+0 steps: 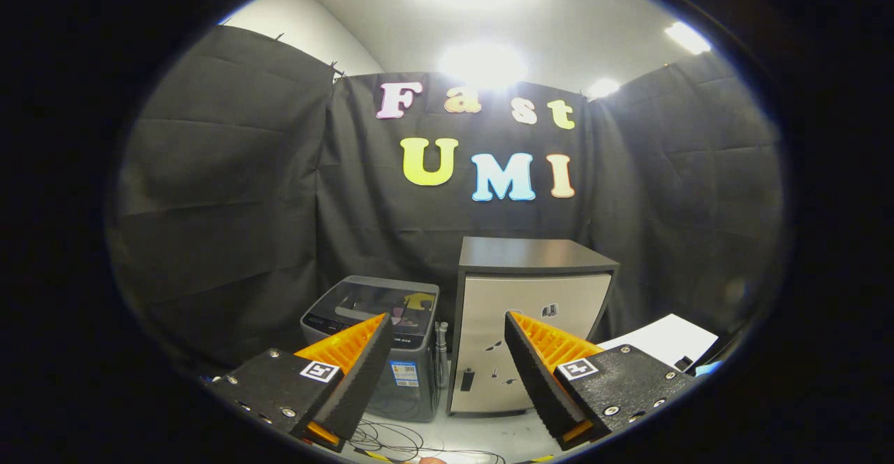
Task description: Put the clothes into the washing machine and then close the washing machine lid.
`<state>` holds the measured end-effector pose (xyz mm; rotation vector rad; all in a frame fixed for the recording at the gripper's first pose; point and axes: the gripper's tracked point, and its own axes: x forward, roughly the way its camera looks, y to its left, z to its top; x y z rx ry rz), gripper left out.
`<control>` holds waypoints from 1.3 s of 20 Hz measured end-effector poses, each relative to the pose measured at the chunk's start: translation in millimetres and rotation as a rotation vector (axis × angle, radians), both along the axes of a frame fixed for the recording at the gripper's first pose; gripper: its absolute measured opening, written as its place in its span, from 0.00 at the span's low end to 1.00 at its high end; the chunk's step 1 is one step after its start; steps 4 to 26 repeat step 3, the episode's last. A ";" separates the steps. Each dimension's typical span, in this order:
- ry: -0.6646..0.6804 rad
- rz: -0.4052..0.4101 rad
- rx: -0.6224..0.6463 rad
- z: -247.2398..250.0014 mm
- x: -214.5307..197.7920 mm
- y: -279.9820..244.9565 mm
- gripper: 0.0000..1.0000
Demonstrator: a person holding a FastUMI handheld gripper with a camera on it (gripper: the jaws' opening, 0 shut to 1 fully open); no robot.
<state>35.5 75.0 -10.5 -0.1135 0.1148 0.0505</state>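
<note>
- Two fingers of the gripper are spread wide apart with nothing between them, so it's got hold of zilch right now.
- Just beyond the left finger sits the washing machine, a small grey top-loader on the floor. Its see-through lid looks to be down, and you can make out something pinkish and something yellow through it, though I can't tell if that's clothes or a reflection.
- Right beside the washer, almost touching, there's a cabinet with a dark top and a pale front panel. It stands taller than the washer and lines up with the gap between the fingers and the right finger.
- Some thin cables are looped on the floor ahead of the washer, close under the fingers.
- Past the right finger, off to the cabinet's side, a white sheet or board lies flat.
- Black cloth hangs behind everything.
</note>
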 end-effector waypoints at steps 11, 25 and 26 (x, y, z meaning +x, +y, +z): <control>-0.012 -0.003 0.024 1.8 -5.2 -0.9 0.97; -0.012 -0.003 0.024 1.8 -5.2 -0.9 0.97; -0.012 -0.003 0.024 1.8 -5.2 -0.9 0.97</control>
